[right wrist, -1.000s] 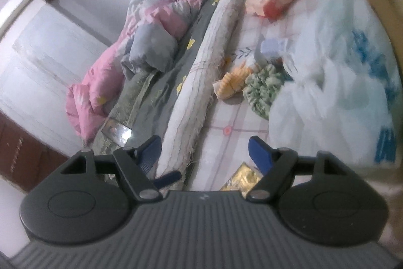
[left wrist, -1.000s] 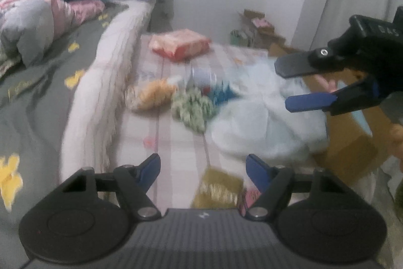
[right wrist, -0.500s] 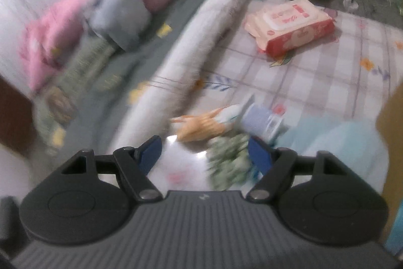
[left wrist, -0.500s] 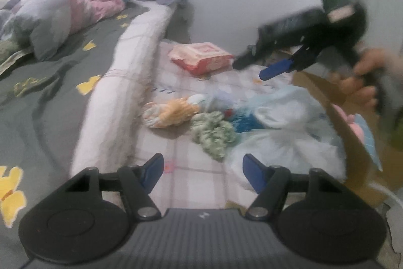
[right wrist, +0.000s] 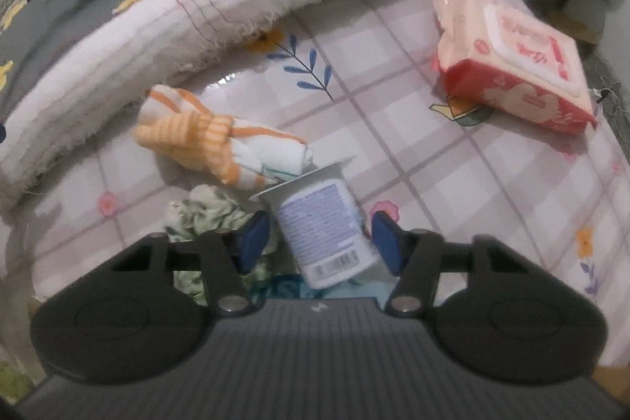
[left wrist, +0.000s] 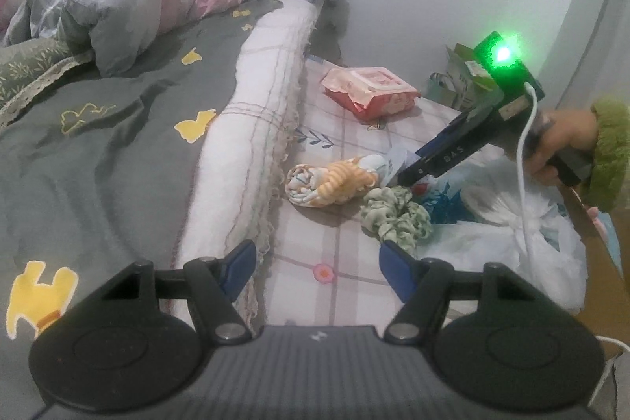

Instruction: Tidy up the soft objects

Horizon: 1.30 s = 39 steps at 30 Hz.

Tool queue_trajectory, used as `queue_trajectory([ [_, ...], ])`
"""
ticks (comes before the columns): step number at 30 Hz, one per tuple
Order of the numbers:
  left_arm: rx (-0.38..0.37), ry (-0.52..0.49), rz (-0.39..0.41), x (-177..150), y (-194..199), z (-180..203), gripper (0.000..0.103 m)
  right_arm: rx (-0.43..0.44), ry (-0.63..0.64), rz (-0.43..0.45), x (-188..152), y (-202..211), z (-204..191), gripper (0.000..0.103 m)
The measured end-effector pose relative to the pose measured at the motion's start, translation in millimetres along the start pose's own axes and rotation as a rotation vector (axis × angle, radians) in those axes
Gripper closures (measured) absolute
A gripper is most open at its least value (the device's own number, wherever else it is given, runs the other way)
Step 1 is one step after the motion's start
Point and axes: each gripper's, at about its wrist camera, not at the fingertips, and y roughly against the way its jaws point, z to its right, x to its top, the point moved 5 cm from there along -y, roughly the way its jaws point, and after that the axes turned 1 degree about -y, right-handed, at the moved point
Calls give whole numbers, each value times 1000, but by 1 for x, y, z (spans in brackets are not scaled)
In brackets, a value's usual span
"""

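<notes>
orange-striped sock roll [right wrist: 214, 140] lying on checked mat | green scrunchie [left wrist: 395, 217] crumpled just beside it

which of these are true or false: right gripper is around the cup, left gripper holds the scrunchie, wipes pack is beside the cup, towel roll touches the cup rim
The right gripper is open around the white cup: true.
The left gripper holds the green scrunchie: false, it is open and empty, short of it.
The wipes pack lies right beside the cup: false, it lies apart, farther back.
The orange striped towel roll reaches the cup's rim: true.
</notes>
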Motion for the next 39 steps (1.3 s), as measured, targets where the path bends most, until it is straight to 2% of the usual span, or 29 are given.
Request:
queue_trajectory([
  [7, -7, 6, -25, -3, -9, 2, 33, 27, 34, 1, 7, -16, -2, 49],
  [12, -8, 19, -24, -4, -8, 1, 33, 25, -9, 28, 5, -13, -3, 54],
  [20, -17, 39, 3, -7, 6, 0, 33, 18, -174, 166, -2, 33, 9, 56],
  [25, -20, 42, 20, -11, 20, -3, 33, 69, -292, 261, -11, 65, 6, 56],
  [30, -12, 61, 41, -16, 34, -11, 33, 221, -323, 315, -12, 85, -36, 56],
  [33, -3, 69, 49, -20, 43, -15, 33, 305, -319, 279, -10, 72, -70, 56],
  [39, 19, 81, 63, -30, 61, -25, 33, 366, -302, 197, -9, 28, -126, 56],
])
